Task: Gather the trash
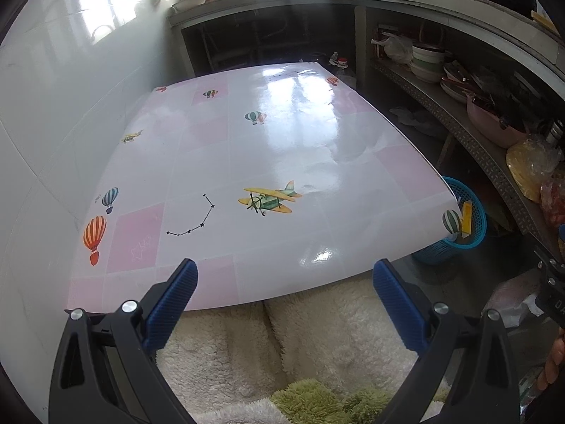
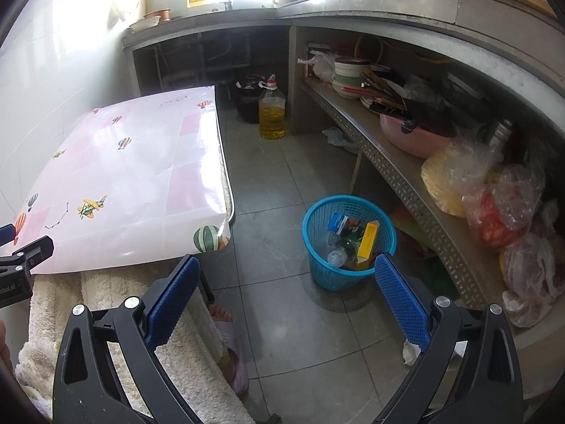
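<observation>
A blue mesh waste basket [image 2: 319,247] stands on the floor to the right of the table. It holds a clear plastic bottle [image 2: 339,252], a yellow box [image 2: 367,242] and a blue-and-white carton [image 2: 339,222]. It also shows in the left wrist view [image 1: 475,224], past the table's right corner. My left gripper [image 1: 285,275] is open and empty above the table's near edge. My right gripper [image 2: 286,270] is open and empty above the floor, just short of the basket. The table [image 1: 282,141] has a glossy pink-and-white cover with balloons and planes.
A fluffy cream cloth [image 1: 317,335] lies below the table's near edge. A big oil bottle [image 2: 272,113] stands on the floor at the back. A shelf [image 2: 406,173] on the right holds bowls, a pink basin [image 2: 413,137] and plastic bags. A slippered foot [image 2: 231,349] is beside the table.
</observation>
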Demonstrator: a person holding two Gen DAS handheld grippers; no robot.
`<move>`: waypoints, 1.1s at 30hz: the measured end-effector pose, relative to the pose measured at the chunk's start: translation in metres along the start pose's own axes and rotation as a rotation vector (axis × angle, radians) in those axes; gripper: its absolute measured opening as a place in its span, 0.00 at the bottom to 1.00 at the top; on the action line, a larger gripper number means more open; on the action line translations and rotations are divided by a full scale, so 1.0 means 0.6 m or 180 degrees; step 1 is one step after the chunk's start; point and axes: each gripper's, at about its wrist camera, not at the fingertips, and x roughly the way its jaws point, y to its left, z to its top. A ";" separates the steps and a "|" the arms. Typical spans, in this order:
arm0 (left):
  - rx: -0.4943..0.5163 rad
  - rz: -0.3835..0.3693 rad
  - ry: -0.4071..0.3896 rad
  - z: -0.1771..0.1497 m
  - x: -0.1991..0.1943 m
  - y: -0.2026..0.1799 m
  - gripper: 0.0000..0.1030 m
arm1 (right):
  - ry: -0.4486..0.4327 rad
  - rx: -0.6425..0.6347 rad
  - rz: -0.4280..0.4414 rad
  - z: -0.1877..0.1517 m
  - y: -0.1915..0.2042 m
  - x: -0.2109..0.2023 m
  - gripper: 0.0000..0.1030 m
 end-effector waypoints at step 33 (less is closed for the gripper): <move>-0.0012 -0.0044 0.0033 0.000 -0.001 -0.005 0.95 | -0.0016 0.0006 -0.0015 0.006 0.003 -0.004 0.93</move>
